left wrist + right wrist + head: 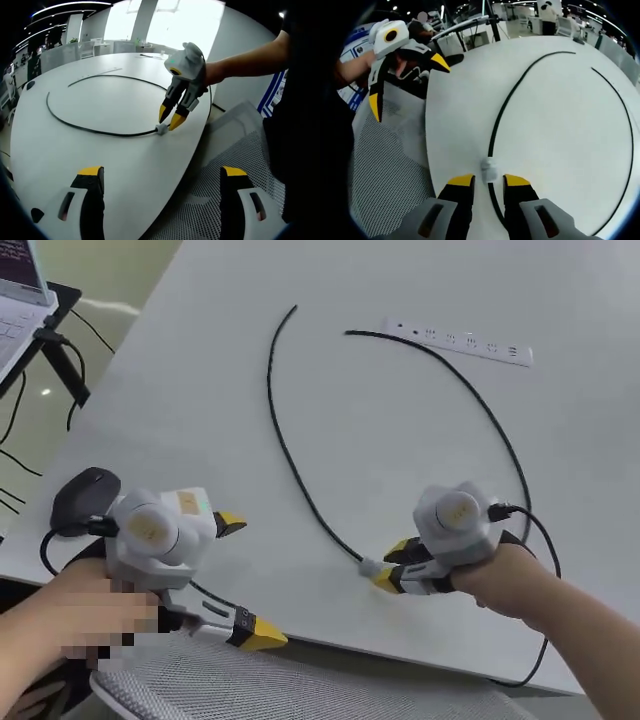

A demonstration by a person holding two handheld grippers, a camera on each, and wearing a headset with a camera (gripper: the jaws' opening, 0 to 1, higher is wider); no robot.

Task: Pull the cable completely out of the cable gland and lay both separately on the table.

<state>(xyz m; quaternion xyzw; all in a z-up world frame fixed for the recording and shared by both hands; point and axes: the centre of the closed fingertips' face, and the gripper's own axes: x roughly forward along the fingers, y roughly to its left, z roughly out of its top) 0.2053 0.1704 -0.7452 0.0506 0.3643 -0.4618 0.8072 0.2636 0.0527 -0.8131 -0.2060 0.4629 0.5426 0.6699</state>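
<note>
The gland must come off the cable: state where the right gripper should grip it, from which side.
Probably best: clamp the cable gland across its short white body, coming from the near edge of the table along the cable, which runs through it lengthwise; the open right gripper straddles that line.

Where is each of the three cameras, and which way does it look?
Head view: on the person's head, looking down at the table, cable, left claw, right claw and the person's arms.
Left gripper view: on the left claw, facing the right claw across the table; own jaws wide apart below.
Right gripper view: on the right claw, facing along the cable; cable gland at its own jaw tips.
Both gripper views share the cable gland.
</note>
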